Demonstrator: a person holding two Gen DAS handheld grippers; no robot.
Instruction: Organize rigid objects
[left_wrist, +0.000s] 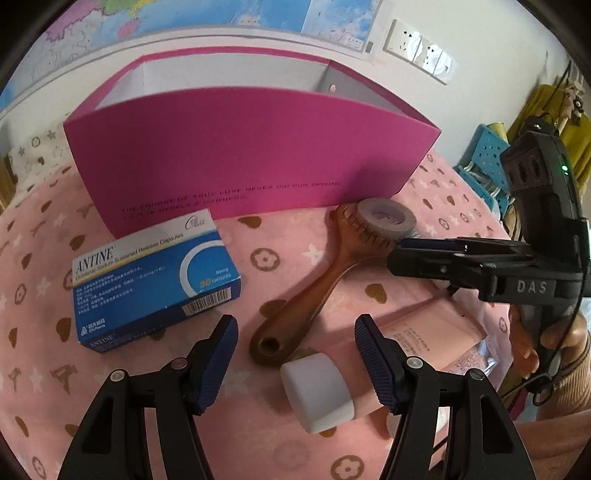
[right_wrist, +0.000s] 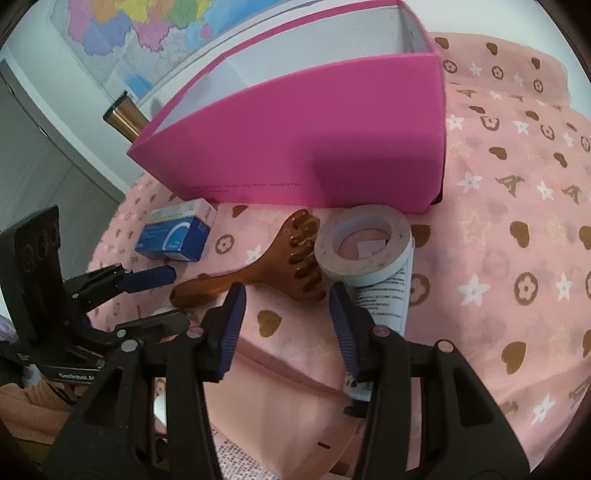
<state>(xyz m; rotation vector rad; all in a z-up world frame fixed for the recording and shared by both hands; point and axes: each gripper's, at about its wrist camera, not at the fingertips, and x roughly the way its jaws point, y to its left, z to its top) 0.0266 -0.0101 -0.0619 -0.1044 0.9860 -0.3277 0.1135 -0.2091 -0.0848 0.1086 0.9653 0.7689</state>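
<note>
An open pink box (left_wrist: 236, 147) stands at the back of the pink cloth; it also shows in the right wrist view (right_wrist: 314, 147). In front lie a blue medicine box (left_wrist: 155, 280) (right_wrist: 173, 236), a brown wooden massage comb (left_wrist: 317, 280) (right_wrist: 258, 266), a tape roll (left_wrist: 386, 218) (right_wrist: 364, 243) resting on the comb's head, and a pink tube with a white cap (left_wrist: 317, 391). My left gripper (left_wrist: 295, 354) is open above the comb handle and the cap. My right gripper (right_wrist: 286, 321) is open just before the comb and tape, above the pink tube (right_wrist: 295, 398).
A white tube (right_wrist: 388, 299) lies under the tape roll. A metal flask (right_wrist: 123, 118) stands behind the box on the left. A blue basket (left_wrist: 484, 162) sits at the far right. A wall with a map and sockets (left_wrist: 421, 46) is behind.
</note>
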